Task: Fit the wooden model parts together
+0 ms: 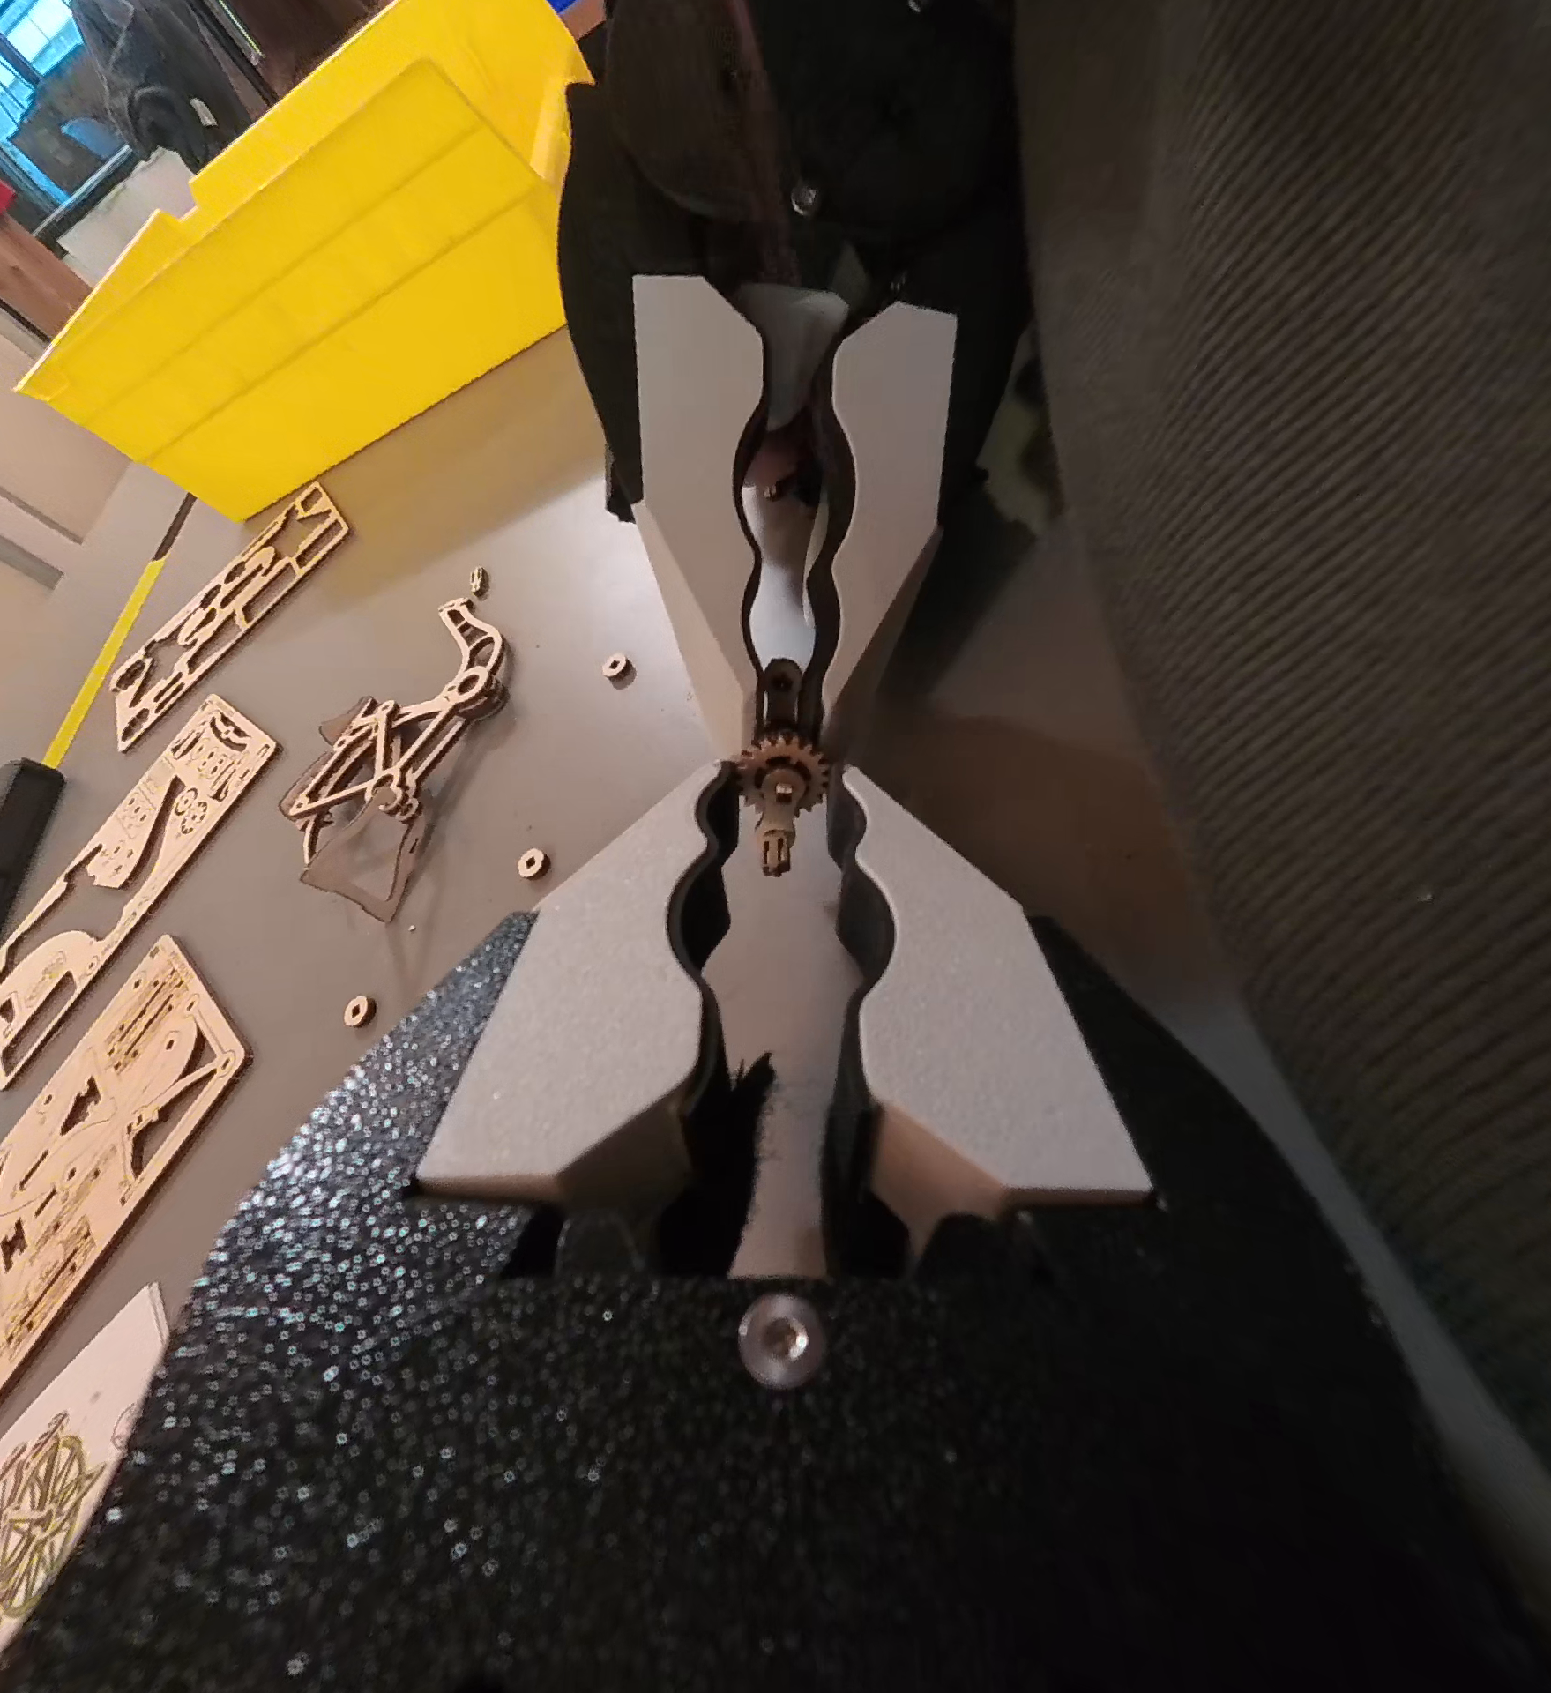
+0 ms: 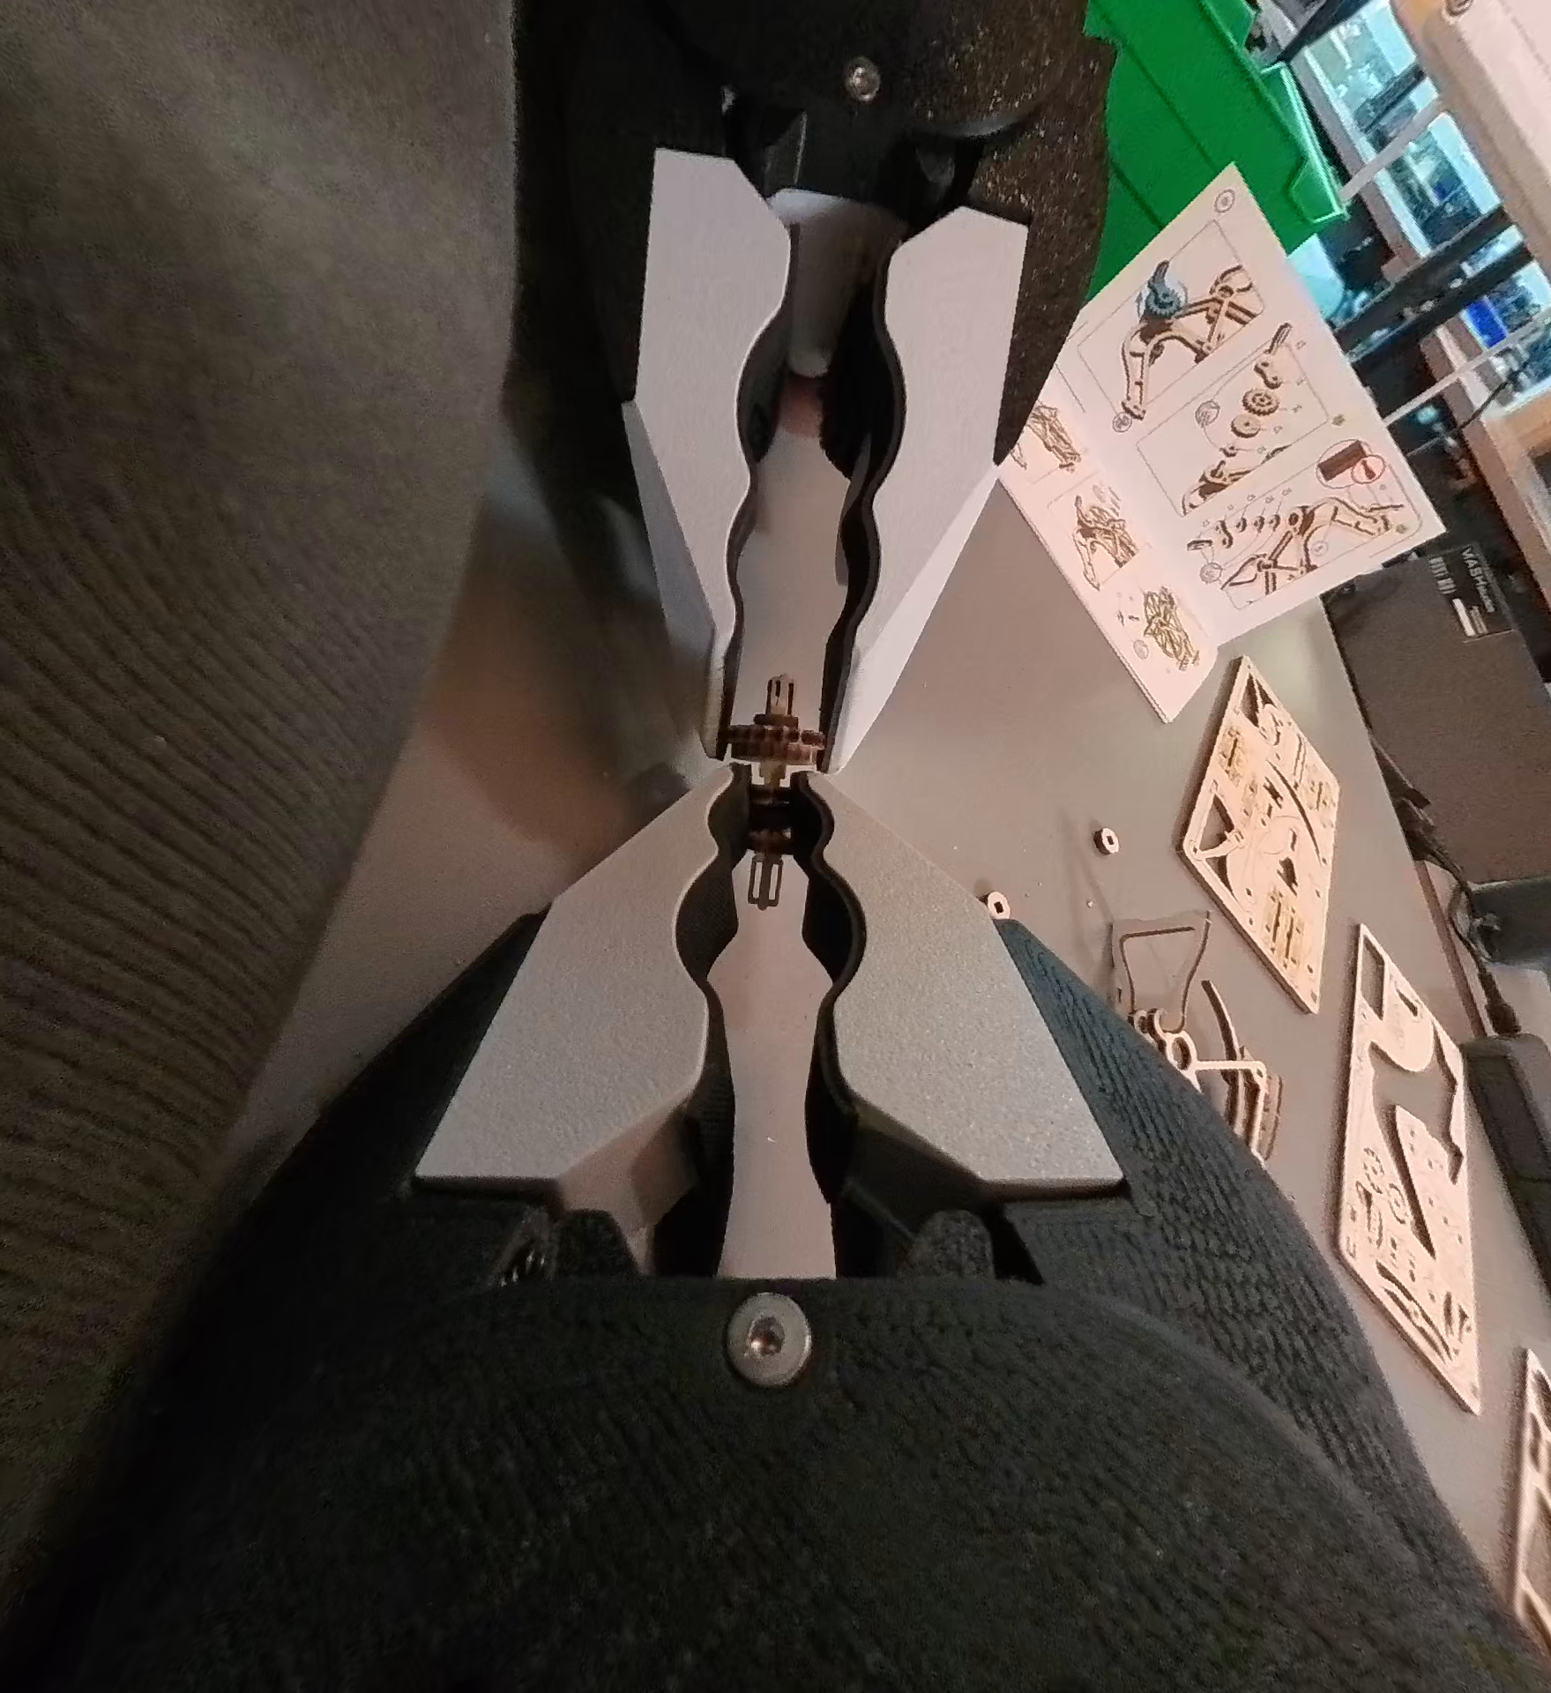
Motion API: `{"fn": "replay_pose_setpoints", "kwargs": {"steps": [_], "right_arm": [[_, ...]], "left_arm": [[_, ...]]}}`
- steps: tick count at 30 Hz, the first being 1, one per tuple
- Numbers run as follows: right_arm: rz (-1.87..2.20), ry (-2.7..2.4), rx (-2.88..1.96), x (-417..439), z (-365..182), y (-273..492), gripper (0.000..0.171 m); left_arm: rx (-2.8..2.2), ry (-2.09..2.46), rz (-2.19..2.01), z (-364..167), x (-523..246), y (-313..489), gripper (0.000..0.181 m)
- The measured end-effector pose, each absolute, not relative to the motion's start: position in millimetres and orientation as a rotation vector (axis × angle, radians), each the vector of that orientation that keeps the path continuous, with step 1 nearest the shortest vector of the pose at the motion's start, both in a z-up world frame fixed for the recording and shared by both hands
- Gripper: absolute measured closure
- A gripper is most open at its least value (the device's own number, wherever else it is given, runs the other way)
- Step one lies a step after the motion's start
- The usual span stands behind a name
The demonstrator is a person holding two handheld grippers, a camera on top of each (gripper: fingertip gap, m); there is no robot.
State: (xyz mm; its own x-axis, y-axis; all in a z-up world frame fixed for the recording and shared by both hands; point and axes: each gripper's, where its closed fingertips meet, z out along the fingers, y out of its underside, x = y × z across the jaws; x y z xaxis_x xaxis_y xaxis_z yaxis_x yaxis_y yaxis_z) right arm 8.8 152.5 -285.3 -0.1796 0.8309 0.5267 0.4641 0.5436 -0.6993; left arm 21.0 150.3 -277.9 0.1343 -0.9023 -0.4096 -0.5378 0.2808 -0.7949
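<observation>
My left gripper is shut on a small wooden gear on an axle, and the axle's end points back between its fingers. My right gripper is shut on a small dark wooden part with a pin sticking back. The two grippers meet tip to tip above the table, and the two parts touch end to end. The right gripper comes in from the top of the left wrist view. The left gripper with the gear comes in from the top of the right wrist view.
A partly built wooden model lies on the grey table, with cut-out wooden sheets and small loose washers nearby. A yellow bin stands beyond them. An instruction sheet, a green bin and a black box show at the right. A person's grey clothing is close by.
</observation>
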Motion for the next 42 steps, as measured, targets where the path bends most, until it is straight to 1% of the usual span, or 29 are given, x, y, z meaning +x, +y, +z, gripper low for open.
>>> {"fn": "replay_pose_setpoints", "kwargs": {"steps": [1,15,16,17,19,21,22,25,28,35,40,42], "right_arm": [[0.484,-1.821,-1.07,9,-285,152,0.164],[0.584,-1.799,-1.118,9,-279,154,0.164],[0.595,-1.774,-1.115,9,-276,156,0.16],[0.623,-1.752,-1.117,9,-272,158,0.15],[0.683,-1.724,-1.133,11,-266,159,0.136],[0.68,-1.689,-1.122,13,-261,166,0.131],[0.673,-1.664,-1.123,14,-259,171,0.132],[0.754,-1.565,-1.142,18,-245,182,0.144],[0.86,-1.515,-1.186,23,-237,189,0.144],[0.899,-1.571,-1.151,21,-239,177,0.155],[1.012,-1.534,-1.171,19,-232,171,0.164],[1.059,-1.518,-1.19,20,-230,171,0.164]], "left_arm": [[-1.383,1.532,-0.452,-278,21,150,0.164],[-1.473,1.482,-0.511,-277,19,157,0.164],[-1.494,1.466,-0.498,-277,16,161,0.164],[-1.509,1.442,-0.496,-276,14,165,0.164],[-1.544,1.378,-0.523,-272,10,172,0.164],[-1.585,1.303,-0.59,-266,7,179,0.164],[-1.604,1.271,-0.633,-263,6,181,0.164],[-1.628,1.186,-0.762,-254,2,186,0.164],[-1.607,1.154,-0.865,-246,2,184,0.164],[-1.561,1.175,-0.945,-240,12,174,0.164],[-1.547,1.135,-1.056,-233,17,170,0.164],[-1.542,1.118,-1.078,-231,17,170,0.164]]}}
